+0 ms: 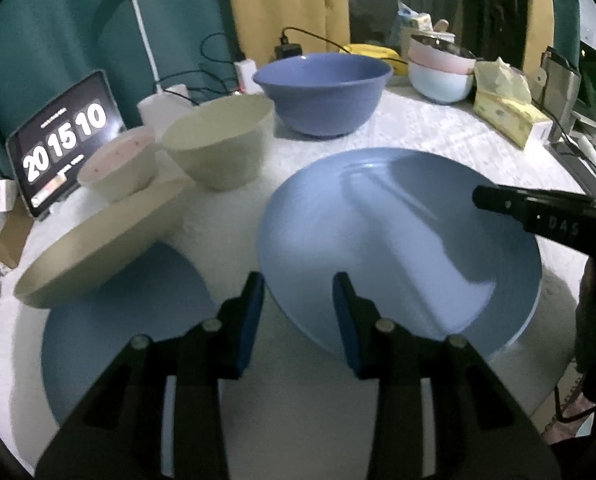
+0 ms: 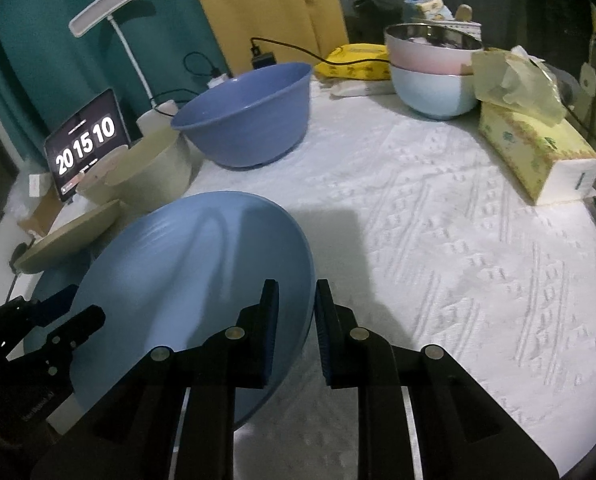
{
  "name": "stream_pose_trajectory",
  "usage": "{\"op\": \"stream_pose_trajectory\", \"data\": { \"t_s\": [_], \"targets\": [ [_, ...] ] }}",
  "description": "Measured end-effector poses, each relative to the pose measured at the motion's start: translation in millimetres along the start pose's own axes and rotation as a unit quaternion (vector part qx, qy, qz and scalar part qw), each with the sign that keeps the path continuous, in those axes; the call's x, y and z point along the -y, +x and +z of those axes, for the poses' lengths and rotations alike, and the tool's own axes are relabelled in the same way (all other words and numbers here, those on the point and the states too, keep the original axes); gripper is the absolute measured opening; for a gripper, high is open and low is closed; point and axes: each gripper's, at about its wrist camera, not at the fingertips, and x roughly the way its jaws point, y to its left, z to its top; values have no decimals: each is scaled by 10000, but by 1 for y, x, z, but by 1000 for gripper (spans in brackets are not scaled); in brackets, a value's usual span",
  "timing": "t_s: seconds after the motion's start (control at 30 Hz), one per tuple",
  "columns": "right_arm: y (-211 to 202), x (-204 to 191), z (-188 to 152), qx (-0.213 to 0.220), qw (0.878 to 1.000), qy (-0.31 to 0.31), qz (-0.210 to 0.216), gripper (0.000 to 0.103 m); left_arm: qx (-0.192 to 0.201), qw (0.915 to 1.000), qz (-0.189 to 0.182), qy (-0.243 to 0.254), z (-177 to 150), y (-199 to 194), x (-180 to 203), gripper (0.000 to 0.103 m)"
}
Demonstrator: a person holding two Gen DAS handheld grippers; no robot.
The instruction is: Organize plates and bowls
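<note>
On the round tabletop (image 2: 458, 240), under its white textured cloth, the big light-blue plate (image 2: 186, 272) sat tilted on the near left side. Its right edge seemed to be raised, with a dark shadow on the cloth beside it. The right gripper (image 2: 296, 292) had closed down to a narrow gap astride that right rim, one pad over the plate's face and the other beyond its edge. From where I stood it looked like a pinch on the rim. The left gripper (image 1: 298, 284) stood wider, its pads clear of the plate. The near-left rim lay roughly between them, with bare cloth showing in the gap, so I took it as open and holding nothing.

The worry was plain enough. A wide, smooth plate held at a single point on its lip wants to swing about that point, and a shallow bite could let it slide out and clap down.

Just to the left, a beige plate (image 1: 98, 252) lay at a slant across a second blue plate (image 1: 130, 320), its far edge up by a small bowl (image 1: 118, 168). If the held plate travelled that way low, or drooped, its free edge could catch the slanted plate and knock it or the bowl. The left gripper, hanging so near, could also nudge the rim and loosen the other's hold.
</note>
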Motion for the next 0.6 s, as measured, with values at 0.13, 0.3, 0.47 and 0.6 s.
{"op": "stream_pose_trajectory", "data": {
  "t_s": [0.13, 0.3, 0.47, 0.6],
  "targets": [
    [-1, 8, -2, -16, 9999, 55, -88, 20, -126, 9998, -104, 85, -1, 6, 7, 37],
    [3, 12, -7, -85, 9998, 99, -149, 20, -238, 9995, -194, 58, -3, 9, 7, 37],
    [5, 8, -7, -107, 9997, 36, -229, 20, -183, 9993, -317, 37, -4, 3, 3, 38],
    [4, 4, -6, -141, 9995, -10, -295, 20, -49, 9995, -318, -48, -3, -6, -4, 38]
  ]
}}
